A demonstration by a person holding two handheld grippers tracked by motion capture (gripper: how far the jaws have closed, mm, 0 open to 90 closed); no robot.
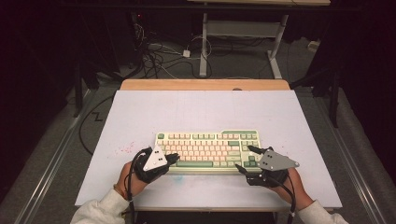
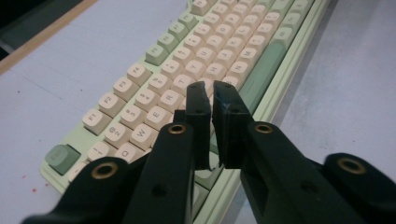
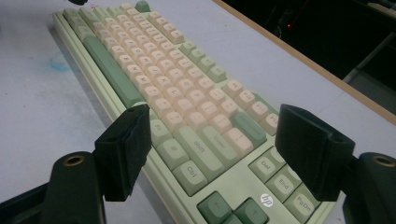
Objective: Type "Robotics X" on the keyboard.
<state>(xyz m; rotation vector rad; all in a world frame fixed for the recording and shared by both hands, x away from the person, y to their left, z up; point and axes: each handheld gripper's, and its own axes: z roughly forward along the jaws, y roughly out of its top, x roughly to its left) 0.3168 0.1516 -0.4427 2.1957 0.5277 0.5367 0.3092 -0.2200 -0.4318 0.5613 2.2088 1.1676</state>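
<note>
A pale green keyboard with cream and green keys lies on the white table top, close to the front edge. My left gripper is at the keyboard's left end, and its jaws are shut over the letter keys with nothing between them. At the right end of the keyboard my right gripper stands open. Its jaws are wide apart, one on each side of the shift, enter and arrow keys, and hold nothing.
A wooden strip runs along the table's far edge. Red specks mark the top left of the keyboard, and a faint blue smudge lies in front of it. Cables and another table's legs stand on the floor beyond.
</note>
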